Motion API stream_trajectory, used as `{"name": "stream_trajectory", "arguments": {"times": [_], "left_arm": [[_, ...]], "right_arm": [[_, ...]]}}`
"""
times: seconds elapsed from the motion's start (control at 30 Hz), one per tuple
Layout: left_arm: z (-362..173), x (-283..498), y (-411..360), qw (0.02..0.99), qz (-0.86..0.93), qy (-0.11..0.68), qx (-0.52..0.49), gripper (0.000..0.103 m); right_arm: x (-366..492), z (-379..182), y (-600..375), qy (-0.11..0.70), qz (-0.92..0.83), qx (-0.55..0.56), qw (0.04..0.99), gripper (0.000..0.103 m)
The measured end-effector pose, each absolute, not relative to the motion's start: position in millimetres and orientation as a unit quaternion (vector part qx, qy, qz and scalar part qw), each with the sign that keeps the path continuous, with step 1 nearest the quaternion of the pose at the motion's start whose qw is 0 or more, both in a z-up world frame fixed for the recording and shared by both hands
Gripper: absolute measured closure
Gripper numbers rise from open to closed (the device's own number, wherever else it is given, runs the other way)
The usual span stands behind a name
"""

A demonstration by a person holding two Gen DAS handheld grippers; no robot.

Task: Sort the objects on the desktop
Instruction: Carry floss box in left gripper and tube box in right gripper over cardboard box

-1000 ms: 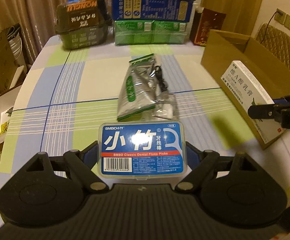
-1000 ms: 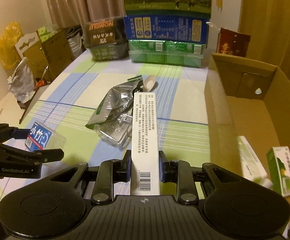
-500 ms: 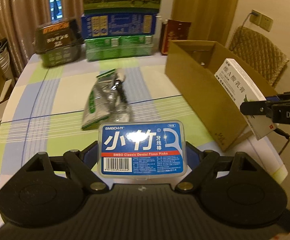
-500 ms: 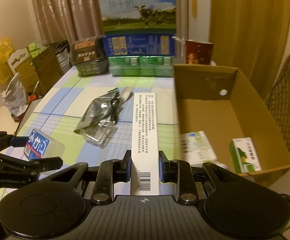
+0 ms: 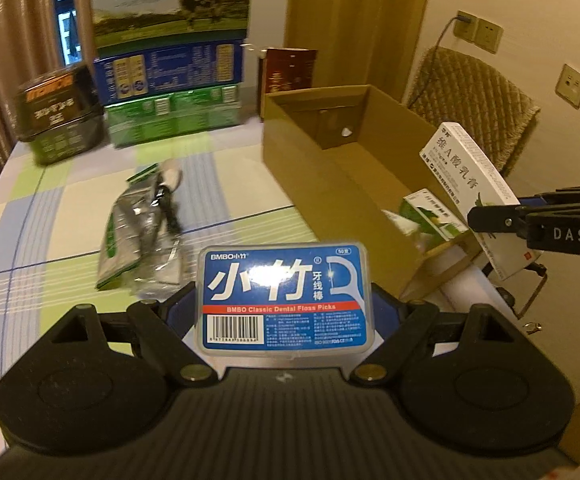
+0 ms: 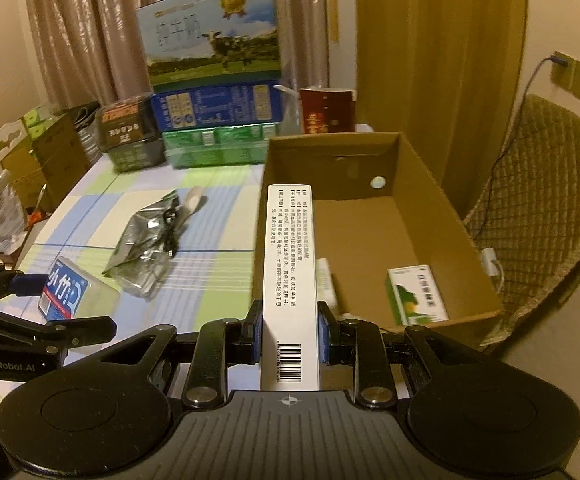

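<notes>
My left gripper [image 5: 284, 304] is shut on a clear dental floss pick box with a blue label [image 5: 284, 298], held above the table's near edge; it also shows in the right wrist view [image 6: 64, 290]. My right gripper [image 6: 289, 330] is shut on a long white medicine box [image 6: 289, 268], held over the near left corner of the open cardboard box [image 6: 441, 216]; the medicine box also shows in the left wrist view [image 5: 471, 186]. A green and white box [image 6: 415, 294] and another pale box [image 6: 325, 280] lie inside the cardboard box.
A silver foil pouch with a black cable and a spoon [image 6: 152, 236] lies mid-table on the checked cloth [image 5: 62, 216]. Milk cartons [image 6: 218, 92], a dark basket [image 6: 128, 136] and a red box [image 6: 325, 110] stand at the back. A padded chair [image 6: 541, 200] is right of the table.
Both grippers have risen and shifted right toward the cardboard box, each still holding its item. The white medicine box now hangs over the box's near left corner.
</notes>
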State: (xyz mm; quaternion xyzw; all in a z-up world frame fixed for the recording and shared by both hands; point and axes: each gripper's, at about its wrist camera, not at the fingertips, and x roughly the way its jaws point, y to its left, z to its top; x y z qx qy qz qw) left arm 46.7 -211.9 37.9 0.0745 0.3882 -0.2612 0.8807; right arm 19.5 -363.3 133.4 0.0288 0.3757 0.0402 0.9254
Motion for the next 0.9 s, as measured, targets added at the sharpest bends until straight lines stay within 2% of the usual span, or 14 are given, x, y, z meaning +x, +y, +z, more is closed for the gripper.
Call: {"name": "stream_trajectory", "arguments": {"times": [0.9], "left_arm": [[56,49,-312,0.868,-0.319,0.368,0.099,0.02]], "right_arm": [[18,136,-444,0.374,-0.007,0.036,0.927,0.08]]}}
